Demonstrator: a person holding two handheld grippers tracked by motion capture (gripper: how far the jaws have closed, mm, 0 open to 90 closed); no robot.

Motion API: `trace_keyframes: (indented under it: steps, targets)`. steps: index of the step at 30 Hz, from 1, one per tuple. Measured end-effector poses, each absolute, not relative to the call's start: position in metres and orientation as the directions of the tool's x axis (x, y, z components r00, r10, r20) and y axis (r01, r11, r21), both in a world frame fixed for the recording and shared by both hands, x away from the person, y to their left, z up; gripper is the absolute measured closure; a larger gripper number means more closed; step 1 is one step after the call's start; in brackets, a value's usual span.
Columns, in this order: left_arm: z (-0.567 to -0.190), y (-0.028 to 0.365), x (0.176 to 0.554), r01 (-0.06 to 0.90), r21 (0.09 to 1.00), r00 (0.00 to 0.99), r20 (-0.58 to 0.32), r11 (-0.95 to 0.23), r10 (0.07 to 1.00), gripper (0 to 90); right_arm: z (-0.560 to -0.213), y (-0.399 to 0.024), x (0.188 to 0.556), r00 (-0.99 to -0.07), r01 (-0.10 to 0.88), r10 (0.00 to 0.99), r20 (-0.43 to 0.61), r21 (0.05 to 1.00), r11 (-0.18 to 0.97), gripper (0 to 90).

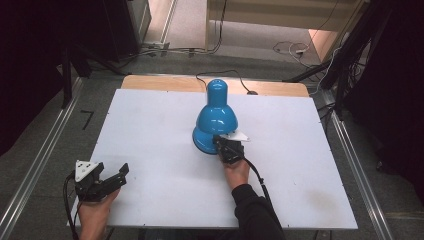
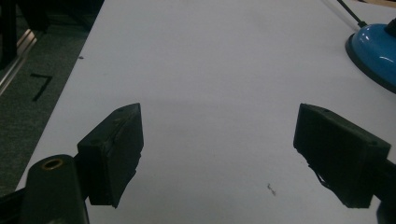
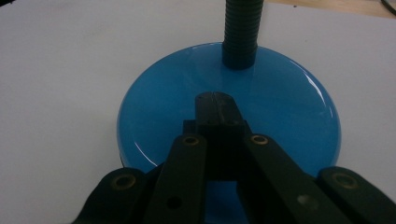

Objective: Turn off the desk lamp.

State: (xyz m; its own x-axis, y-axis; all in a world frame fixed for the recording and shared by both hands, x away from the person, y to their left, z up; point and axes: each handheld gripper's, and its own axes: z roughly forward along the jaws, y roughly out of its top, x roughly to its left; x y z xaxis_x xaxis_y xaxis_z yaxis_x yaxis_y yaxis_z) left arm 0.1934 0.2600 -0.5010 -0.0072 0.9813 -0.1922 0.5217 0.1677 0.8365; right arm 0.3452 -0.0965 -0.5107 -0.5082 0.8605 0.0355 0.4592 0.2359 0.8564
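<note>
Two handheld grippers worked over a white rectangular tabletop point(image 1: 150, 130). A glossy blue desk lamp point(image 1: 215, 117) with a round base point(image 3: 224, 116) and ribbed flexible neck point(image 3: 240, 30) stood near the table's middle. The right gripper point(image 3: 215, 100) hovered over that base, its jaws pressed together with nothing between them. The left gripper point(image 2: 217, 154) sat near the front left corner, jaws spread wide and empty.
</note>
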Motion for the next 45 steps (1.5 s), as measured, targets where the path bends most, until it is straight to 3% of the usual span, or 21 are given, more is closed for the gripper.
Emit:
trace_keyframes:
  steps: [11, 13, 20, 24, 34, 45]
  targets:
    - [-0.5, 0.261, 0.192, 0.515, 0.839, -0.01, -0.199, 0.175, 0.98, 17.4, -0.509, -0.105, 0.346, -0.502, 0.476, 0.859, 0.101, 0.861, 0.177, 87.3]
    - [-0.5, 0.262, 0.191, 0.515, 0.839, -0.009, -0.199, 0.176, 0.98, 17.4, -0.508, -0.105, 0.346, -0.509, 0.478, 0.855, 0.104, 0.86, 0.18, 78.8]
    - [-0.5, 0.262, 0.191, 0.514, 0.84, -0.011, -0.197, 0.174, 0.98, 17.4, -0.507, -0.108, 0.345, -0.512, 0.465, 0.855, 0.085, 0.864, 0.192, 64.5]
    - [-0.501, 0.262, 0.191, 0.515, 0.839, -0.012, -0.198, 0.176, 0.98, 17.4, -0.508, -0.114, 0.346, -0.53, 0.456, 0.846, 0.054, 0.86, 0.23, 46.7]
    - [-0.5, 0.261, 0.191, 0.514, 0.84, -0.011, -0.197, 0.175, 0.98, 17.4, -0.505, -0.119, 0.345, -0.52, 0.466, 0.853, 0.051, 0.854, 0.233, 29.5]
    - [-0.5, 0.261, 0.191, 0.512, 0.841, -0.01, -0.198, 0.175, 0.98, 17.4, -0.503, -0.131, 0.345, -0.516, 0.499, 0.853, 0.076, 0.837, 0.227, 21.6]
